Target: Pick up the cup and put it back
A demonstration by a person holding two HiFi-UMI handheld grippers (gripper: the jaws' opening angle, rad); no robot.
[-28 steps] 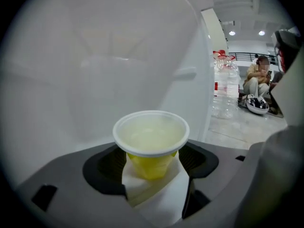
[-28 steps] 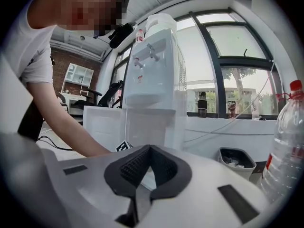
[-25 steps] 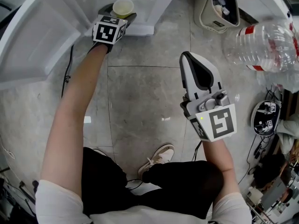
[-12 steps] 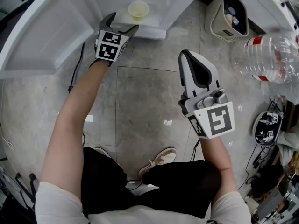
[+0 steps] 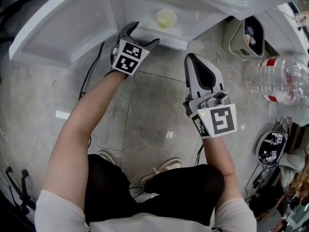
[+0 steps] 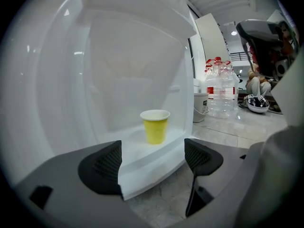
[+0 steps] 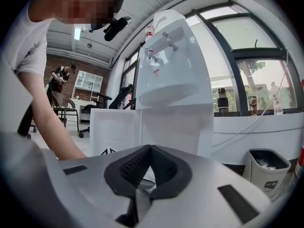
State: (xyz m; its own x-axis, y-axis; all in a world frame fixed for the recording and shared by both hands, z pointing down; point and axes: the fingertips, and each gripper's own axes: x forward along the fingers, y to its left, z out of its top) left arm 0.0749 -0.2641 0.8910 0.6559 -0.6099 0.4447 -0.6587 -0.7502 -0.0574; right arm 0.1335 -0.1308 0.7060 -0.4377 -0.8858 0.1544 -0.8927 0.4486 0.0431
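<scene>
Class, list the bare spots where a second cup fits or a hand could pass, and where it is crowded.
Free: the shelf left of the cup; the floor tiles in front of it. Crowded: far right, around the bottle and bin.

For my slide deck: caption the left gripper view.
Left tool, its jaws just opened wide and empty, faces the upright yellow cup on the white shelf.
</scene>
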